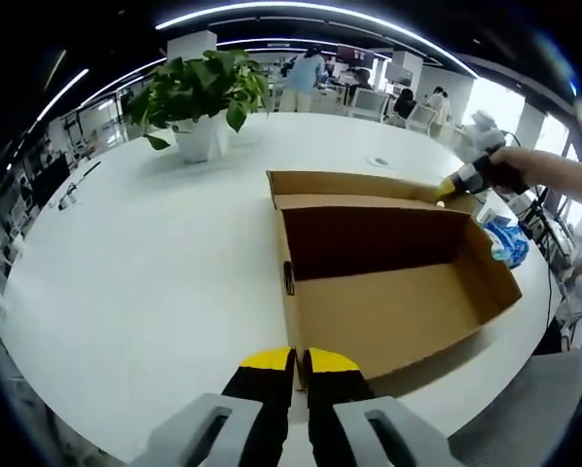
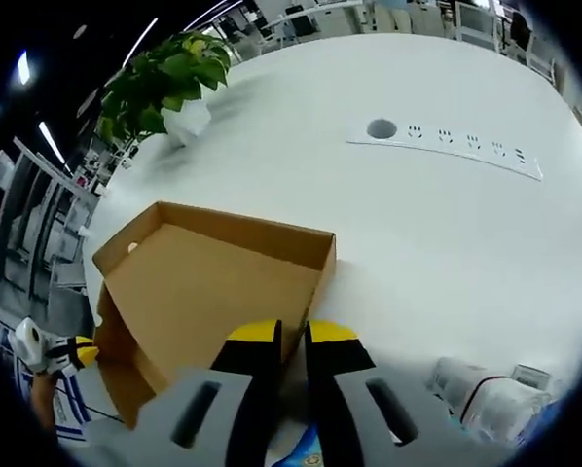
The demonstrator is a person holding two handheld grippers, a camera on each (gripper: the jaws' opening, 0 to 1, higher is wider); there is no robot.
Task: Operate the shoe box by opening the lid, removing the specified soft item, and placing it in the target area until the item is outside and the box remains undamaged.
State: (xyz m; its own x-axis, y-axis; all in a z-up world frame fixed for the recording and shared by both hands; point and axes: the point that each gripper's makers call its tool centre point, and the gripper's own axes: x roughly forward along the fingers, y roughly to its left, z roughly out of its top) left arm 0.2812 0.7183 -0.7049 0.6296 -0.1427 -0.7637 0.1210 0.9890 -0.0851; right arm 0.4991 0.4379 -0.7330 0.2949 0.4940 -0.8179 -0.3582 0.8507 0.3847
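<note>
The brown cardboard shoe box [image 1: 388, 311] lies open on the white table [image 1: 155, 272], and its inside is bare. Its lid [image 1: 354, 185] is folded back on the far side. My left gripper [image 1: 299, 362] sits at the box's near corner, jaws shut on the wall edge. My right gripper [image 1: 449, 189], held by a hand, is at the lid's far right corner. In the right gripper view the lid [image 2: 203, 282] spreads ahead and my right gripper [image 2: 291, 336] is shut on its rim. A blue and white soft item [image 1: 505, 241] lies on the table just outside the box's right end.
A potted plant [image 1: 203, 107] stands at the far side of the table. A white socket strip [image 2: 447, 146] is set into the tabletop. A clear plastic packet [image 2: 486, 394] lies near my right gripper. People and chairs [image 1: 306, 78] are beyond the table.
</note>
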